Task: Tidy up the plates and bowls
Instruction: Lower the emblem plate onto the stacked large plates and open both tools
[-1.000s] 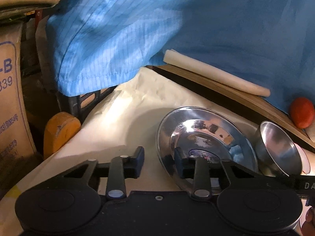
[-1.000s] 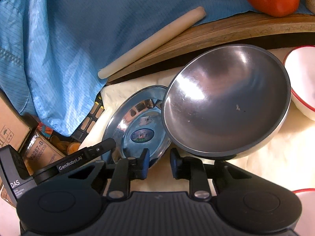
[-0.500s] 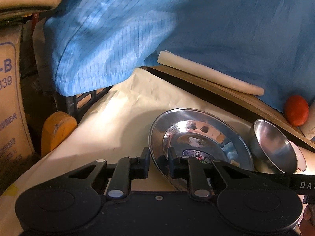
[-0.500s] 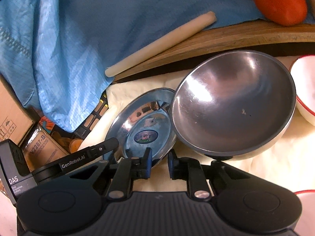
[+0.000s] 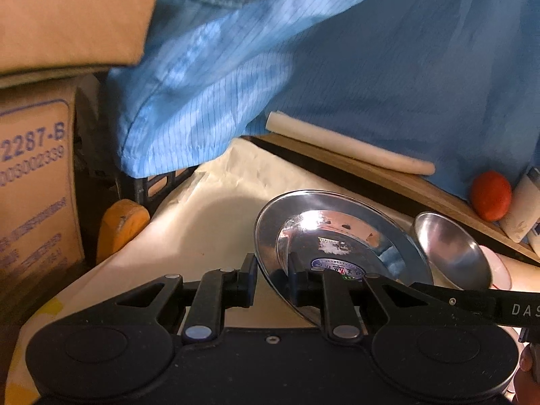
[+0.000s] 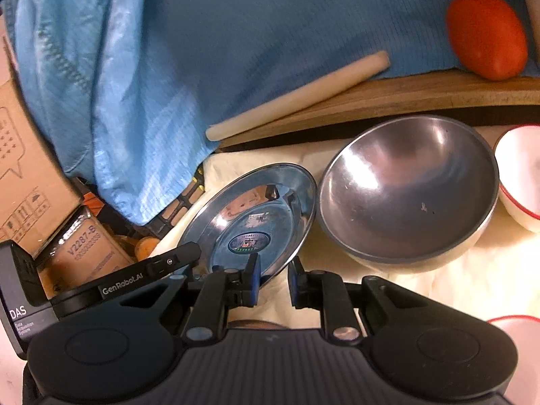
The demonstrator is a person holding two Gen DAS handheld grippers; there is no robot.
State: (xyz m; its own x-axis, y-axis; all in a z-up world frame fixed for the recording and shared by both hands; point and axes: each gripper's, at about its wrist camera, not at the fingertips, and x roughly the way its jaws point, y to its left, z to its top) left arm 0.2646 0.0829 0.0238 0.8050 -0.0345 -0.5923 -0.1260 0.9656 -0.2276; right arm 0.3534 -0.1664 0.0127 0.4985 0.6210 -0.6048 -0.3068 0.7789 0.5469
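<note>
A shiny steel plate (image 5: 341, 246) with a round sticker in its middle is tilted up off the cream cloth (image 5: 209, 222). My left gripper (image 5: 272, 280) is shut on the plate's near rim, one finger on each side. In the right wrist view the same plate (image 6: 256, 222) is at centre left, with the left gripper's arm under it. A steel bowl (image 6: 408, 192) sits on the cloth to its right; it also shows in the left wrist view (image 5: 452, 253). My right gripper (image 6: 272, 281) is open and empty, just in front of the plate and bowl.
A white bowl with a red rim (image 6: 519, 175) stands right of the steel bowl, another (image 6: 516, 327) at lower right. A wooden board (image 6: 388, 98) holds a pale rolling pin (image 6: 297, 96) and an orange-red fruit (image 6: 486, 33). Blue cloth (image 5: 303, 67) hangs behind; cardboard boxes (image 5: 33, 185) at left.
My left gripper closed onto the plate's rim and lifted it, tilted. My right gripper let go of the steel bowl, which now rests on the cloth, and drew back a little.
</note>
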